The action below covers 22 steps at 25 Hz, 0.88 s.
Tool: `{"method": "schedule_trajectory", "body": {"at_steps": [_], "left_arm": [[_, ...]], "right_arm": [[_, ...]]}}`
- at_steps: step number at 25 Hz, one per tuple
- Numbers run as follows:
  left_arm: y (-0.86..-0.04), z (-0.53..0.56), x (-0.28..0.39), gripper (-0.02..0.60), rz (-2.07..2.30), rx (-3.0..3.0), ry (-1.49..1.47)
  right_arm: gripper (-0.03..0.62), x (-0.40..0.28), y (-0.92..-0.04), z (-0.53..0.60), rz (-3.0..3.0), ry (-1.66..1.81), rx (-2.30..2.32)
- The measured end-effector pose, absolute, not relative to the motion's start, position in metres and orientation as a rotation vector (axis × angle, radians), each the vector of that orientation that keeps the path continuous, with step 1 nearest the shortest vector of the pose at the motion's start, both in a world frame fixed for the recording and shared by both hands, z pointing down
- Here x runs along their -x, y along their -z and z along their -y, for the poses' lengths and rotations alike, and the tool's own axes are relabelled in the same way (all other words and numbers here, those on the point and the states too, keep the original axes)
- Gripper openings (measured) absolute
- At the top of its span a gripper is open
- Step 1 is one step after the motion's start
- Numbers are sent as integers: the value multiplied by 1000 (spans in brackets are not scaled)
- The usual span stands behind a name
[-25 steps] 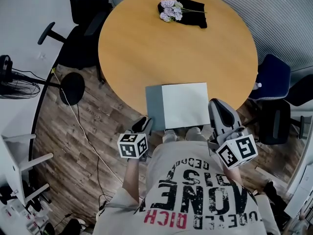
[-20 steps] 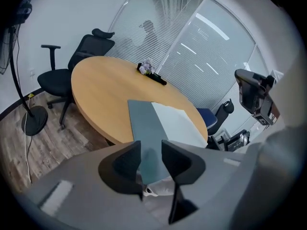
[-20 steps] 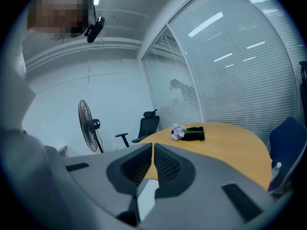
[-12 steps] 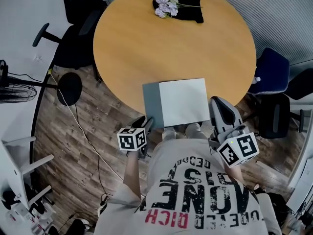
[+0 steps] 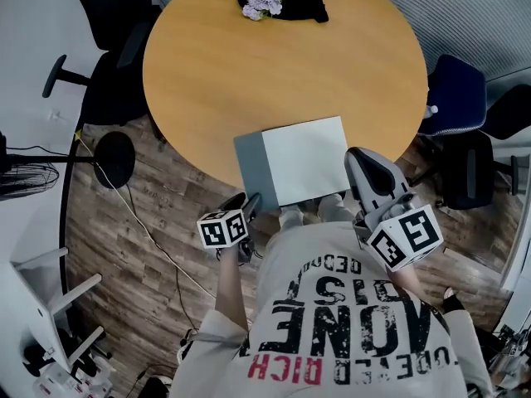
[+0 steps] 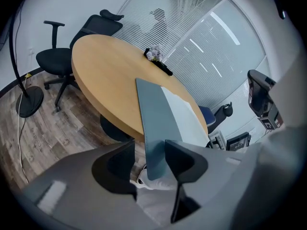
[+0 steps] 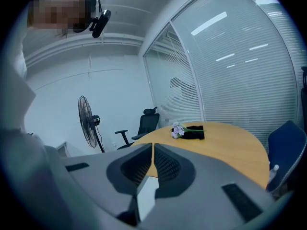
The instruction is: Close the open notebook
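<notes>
- Fingers (image 6: 184,159) of the left gripper (image 6: 149,148) stand wide apart, having just been opening. The near edge of the grey cover (image 6: 153,123) runs between them. Neither pad seems to press on it, so the spread looks meant to take that edge in before a pinch.
- Over on the right gripper (image 7: 152,150), the fingers (image 7: 168,166) are drawn together on nothing, and the white page (image 7: 144,195) shows below them. This gripper sits at the book's right side, probably parked clear or ready to steady it.
- Lying open, the notebook (image 5: 307,160) rests at the near rim of the round table (image 5: 249,73), cover to the left and page to the right. Its near edge juts past the rim, which gives the left gripper room to reach around the cover.
- Closing is not yet done; the cover likely needs pinching and swinging over the page.
</notes>
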<state>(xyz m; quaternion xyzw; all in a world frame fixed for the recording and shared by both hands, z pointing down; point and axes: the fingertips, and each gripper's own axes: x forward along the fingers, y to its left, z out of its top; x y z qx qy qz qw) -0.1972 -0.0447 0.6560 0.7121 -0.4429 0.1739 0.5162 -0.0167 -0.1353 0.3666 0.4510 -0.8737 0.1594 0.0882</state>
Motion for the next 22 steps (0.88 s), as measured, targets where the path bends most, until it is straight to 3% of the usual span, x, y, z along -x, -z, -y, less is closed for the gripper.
{"method": "schedule_trajectory", "body": {"at_steps": [11, 22], "left_arm": [[-656, 46, 193, 181, 982, -1738, -402], [-652, 44, 190, 119, 1011, -1738, -403]], "right_arm": [[20, 17, -365, 131, 2591, -470, -1348], [20, 16, -364, 130, 2590, -465, -1365]]}}
